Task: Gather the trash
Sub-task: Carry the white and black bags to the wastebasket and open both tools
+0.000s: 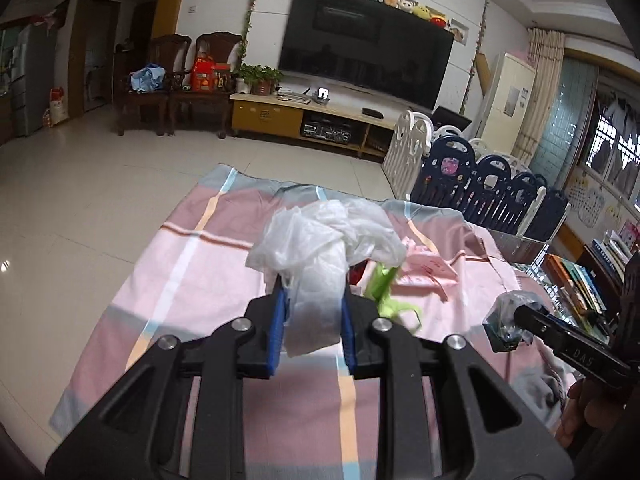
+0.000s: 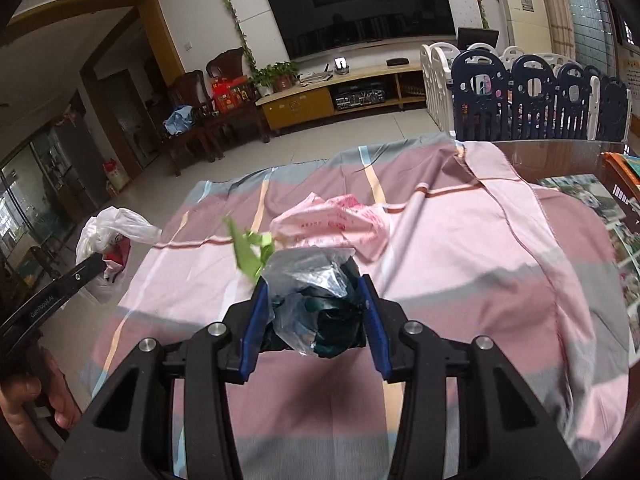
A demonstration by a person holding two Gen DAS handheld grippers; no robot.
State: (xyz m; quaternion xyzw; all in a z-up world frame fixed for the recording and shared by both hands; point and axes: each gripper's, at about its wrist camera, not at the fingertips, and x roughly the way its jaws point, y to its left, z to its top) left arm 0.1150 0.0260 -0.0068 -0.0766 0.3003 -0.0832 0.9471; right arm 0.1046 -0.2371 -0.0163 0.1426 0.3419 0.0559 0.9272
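left claw (image 1: 313,312) grips white bag (image 1: 320,240); right claw (image 2: 313,312) grips dark bag (image 2: 316,300).

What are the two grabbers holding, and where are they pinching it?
The left hand-held gripper pinches a white plastic bag at its lower bunched end. The right hand-held gripper squeezes a crumpled clear-and-dark bag around its middle.

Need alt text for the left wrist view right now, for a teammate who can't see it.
The left gripper is shut on a crumpled white plastic bag above a pink striped cloth. A pink bag and green scrap lie beyond; the right gripper holds a dark bag.
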